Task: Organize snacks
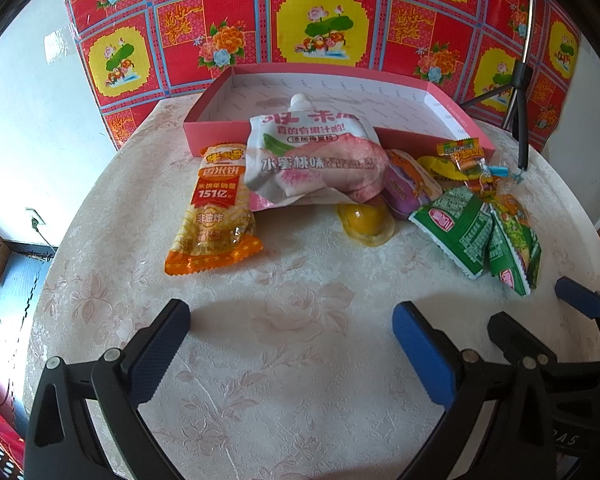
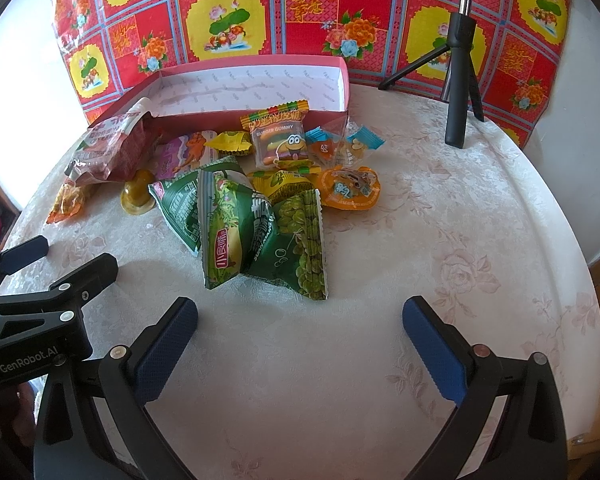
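Observation:
A pile of snacks lies on the round table in front of an empty pink box (image 1: 216, 128) (image 2: 260, 114). A peach drink pouch (image 1: 312, 160) (image 2: 108, 148) leans on the box's front wall. An orange rice-cracker pack (image 1: 216, 212), a yellow jelly cup (image 1: 366, 220) (image 2: 138, 196), green snack packs (image 1: 476, 232) (image 2: 252, 232), a burger gummy pack (image 2: 282, 140) and an orange jelly cup (image 2: 350, 188) lie around it. My left gripper (image 1: 296, 344) is open and empty, short of the pile. My right gripper (image 2: 300, 344) is open and empty, just short of the green packs.
The table (image 1: 300, 304) has a pale floral cloth. A black tripod (image 2: 460, 76) (image 1: 520, 108) stands at the back right. A red patterned sheet (image 1: 320, 20) hangs behind the table. The right gripper's fingers (image 1: 576, 300) show in the left wrist view's right edge.

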Tool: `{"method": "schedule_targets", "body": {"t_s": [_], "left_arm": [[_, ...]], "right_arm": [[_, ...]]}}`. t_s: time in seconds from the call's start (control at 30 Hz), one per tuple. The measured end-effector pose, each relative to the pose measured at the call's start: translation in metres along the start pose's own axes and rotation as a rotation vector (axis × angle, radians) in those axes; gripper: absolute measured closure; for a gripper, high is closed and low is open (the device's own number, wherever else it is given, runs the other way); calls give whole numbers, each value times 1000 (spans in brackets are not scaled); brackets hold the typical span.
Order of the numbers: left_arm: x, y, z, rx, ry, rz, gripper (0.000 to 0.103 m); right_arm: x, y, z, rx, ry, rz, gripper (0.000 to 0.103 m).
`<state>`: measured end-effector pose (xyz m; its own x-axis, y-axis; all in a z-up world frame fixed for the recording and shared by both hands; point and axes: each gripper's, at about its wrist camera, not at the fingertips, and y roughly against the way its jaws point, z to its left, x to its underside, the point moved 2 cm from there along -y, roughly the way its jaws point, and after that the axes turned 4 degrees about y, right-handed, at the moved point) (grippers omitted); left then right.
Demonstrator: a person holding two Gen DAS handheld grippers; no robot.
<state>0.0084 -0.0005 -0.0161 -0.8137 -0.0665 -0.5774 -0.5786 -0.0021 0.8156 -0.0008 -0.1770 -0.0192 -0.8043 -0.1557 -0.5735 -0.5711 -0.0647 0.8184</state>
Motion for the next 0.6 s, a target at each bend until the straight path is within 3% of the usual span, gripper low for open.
{"method": "schedule_targets", "body": {"t_s": [0.6], "left_arm": [[-1, 2, 1, 1, 6, -16, 0]], "right_arm": [[0, 1, 0, 1, -1, -13, 0]]}}
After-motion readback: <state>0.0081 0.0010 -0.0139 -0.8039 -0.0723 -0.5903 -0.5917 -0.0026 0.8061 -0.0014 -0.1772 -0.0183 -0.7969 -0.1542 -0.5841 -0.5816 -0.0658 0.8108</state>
